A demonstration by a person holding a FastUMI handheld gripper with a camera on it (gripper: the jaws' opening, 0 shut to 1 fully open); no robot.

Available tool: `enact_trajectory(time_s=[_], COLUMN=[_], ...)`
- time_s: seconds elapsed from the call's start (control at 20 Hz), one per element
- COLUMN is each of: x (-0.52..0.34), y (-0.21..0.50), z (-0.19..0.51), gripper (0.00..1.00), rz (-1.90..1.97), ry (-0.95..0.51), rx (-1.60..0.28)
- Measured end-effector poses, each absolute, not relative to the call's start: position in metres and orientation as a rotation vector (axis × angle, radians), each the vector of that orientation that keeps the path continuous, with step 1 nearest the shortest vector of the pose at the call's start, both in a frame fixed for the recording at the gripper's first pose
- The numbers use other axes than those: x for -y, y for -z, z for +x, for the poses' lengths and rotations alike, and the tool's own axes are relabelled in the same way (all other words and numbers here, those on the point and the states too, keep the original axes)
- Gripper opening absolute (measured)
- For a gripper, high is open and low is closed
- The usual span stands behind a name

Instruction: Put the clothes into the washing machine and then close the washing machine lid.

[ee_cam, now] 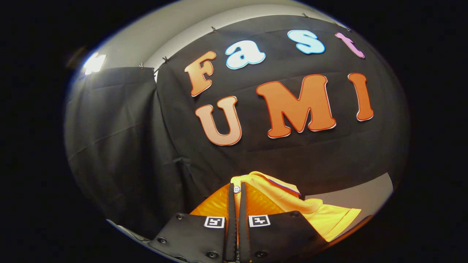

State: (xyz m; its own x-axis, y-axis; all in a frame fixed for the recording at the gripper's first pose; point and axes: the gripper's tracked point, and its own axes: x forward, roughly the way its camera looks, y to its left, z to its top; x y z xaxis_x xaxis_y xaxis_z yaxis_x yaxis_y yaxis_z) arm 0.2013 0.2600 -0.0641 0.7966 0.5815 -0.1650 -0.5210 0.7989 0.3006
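Observation:
An orange and yellow garment (278, 201) hangs from my gripper (237, 190), lifted in front of the black cloth wall. Both black fingers (231, 204) stand almost together with a fold of the fabric and a small white button pinched between them. The cloth spreads to both sides of the fingers, and a yellow part with a thin dark stripe drapes off to the right. Most of the garment below the fingers is hidden by the gripper body.
The black booth wall (146, 146) stands close ahead and wraps round to the left. A pale grey surface (358, 197) shows low to the right beyond the garment. A bright lamp (94, 63) glows high on the left.

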Motion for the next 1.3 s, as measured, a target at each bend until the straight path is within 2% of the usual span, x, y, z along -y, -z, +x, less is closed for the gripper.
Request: enact_trajectory(time_s=[0.5, 1.05, 1.3], x=[-0.326, -0.372, -0.39], y=[0.077, 0.159, 0.218], z=[0.2, 0.227, 0.233], gripper=[0.11, 0.11, 0.11], rz=[0.267, 0.315, 0.292], ry=[-0.72, -0.7, -0.661], rx=[-0.243, -0.387, -0.487])
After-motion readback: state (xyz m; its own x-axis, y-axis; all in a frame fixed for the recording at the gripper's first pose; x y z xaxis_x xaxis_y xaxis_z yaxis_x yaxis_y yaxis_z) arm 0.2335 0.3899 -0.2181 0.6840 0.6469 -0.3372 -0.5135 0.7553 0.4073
